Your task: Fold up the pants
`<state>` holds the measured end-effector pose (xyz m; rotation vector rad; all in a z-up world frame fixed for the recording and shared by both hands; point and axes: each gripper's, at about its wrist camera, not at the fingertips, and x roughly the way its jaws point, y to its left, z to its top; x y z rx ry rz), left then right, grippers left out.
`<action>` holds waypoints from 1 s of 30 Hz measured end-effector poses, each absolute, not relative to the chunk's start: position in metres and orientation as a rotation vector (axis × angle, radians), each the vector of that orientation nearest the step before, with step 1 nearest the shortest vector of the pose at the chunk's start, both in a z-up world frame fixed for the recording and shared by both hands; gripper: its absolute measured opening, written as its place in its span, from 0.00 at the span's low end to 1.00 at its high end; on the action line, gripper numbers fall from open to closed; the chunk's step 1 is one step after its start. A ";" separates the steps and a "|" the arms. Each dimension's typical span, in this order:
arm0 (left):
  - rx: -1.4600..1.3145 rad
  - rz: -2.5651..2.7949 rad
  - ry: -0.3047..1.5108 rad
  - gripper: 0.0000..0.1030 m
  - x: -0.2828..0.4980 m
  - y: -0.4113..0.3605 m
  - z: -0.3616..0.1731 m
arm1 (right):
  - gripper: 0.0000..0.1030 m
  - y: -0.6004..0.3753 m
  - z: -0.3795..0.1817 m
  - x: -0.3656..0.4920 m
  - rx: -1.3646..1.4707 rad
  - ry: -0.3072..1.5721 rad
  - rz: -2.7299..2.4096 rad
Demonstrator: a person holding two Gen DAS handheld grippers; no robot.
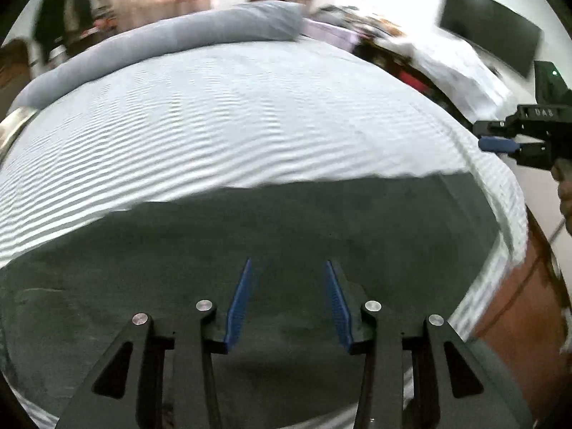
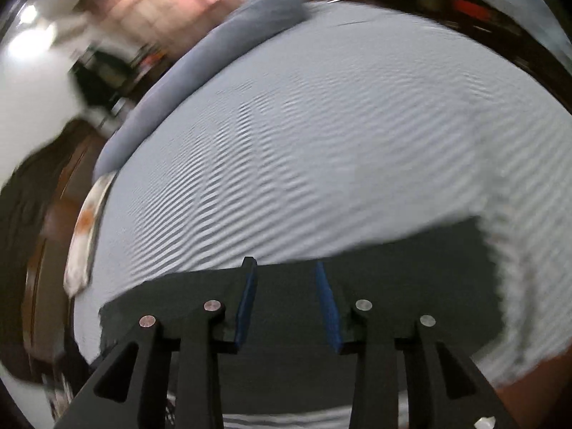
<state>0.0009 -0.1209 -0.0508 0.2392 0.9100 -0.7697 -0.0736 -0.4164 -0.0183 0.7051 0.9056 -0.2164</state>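
Pants: the dark grey pants (image 1: pixel 271 250) lie flat on the striped bed sheet (image 1: pixel 232 114), near the front side of the bed; in the right wrist view they (image 2: pixel 393 268) reach almost to the right border of the mattress.
Left gripper: the left gripper (image 1: pixel 287 300) hovers over the cloth with its jaws apart, and between the blue pads (image 1: pixel 237 307) I see only fabric below, nothing is pinched.
Right gripper: the right gripper (image 2: pixel 286 300) also stands with a wide gap between its pads and holds nothing; from the left wrist view its body (image 1: pixel 518 136) is at the right border of the bed, but its gap is not readable there.
Step in hand: I judge that the garment is spread out and the folding is not yet begun, or one fold is done; the pictures do not decide this.
Next move: probably each gripper must go down to one edge of the pants, close on it, then carry it over the rest.
Edges: the far edge of the pants is a clean straight line on the sheet.
Open room: much bare sheet lies beyond, up to the grey bolster pillow (image 1: pixel 171 35); the wooden bed frame (image 1: pixel 518 286) is close at right.
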 end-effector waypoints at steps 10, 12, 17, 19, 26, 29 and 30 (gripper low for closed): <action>0.261 -0.548 1.021 0.42 0.049 -0.062 -0.097 | 0.33 -0.262 -0.072 0.110 0.505 1.230 0.281; 0.287 -0.540 1.022 0.42 0.046 -0.053 -0.105 | 0.35 -0.238 -0.083 0.133 0.455 1.276 0.347; 0.274 -0.534 1.000 0.42 0.042 -0.043 -0.112 | 0.43 -0.195 -0.116 0.175 0.378 1.367 0.471; 0.249 -0.532 1.004 0.42 0.044 -0.044 -0.116 | 0.45 -0.189 -0.124 0.184 0.347 1.372 0.495; 0.159 -0.539 0.985 0.42 0.042 -0.021 -0.111 | 0.12 -0.168 -0.113 0.173 0.273 1.299 0.619; 0.069 -0.516 0.945 0.42 0.048 0.006 -0.093 | 0.11 -0.161 -0.091 0.149 0.263 1.213 0.634; 0.047 -0.502 0.923 0.42 0.049 0.015 -0.086 | 0.11 -0.157 -0.083 0.138 0.250 1.186 0.639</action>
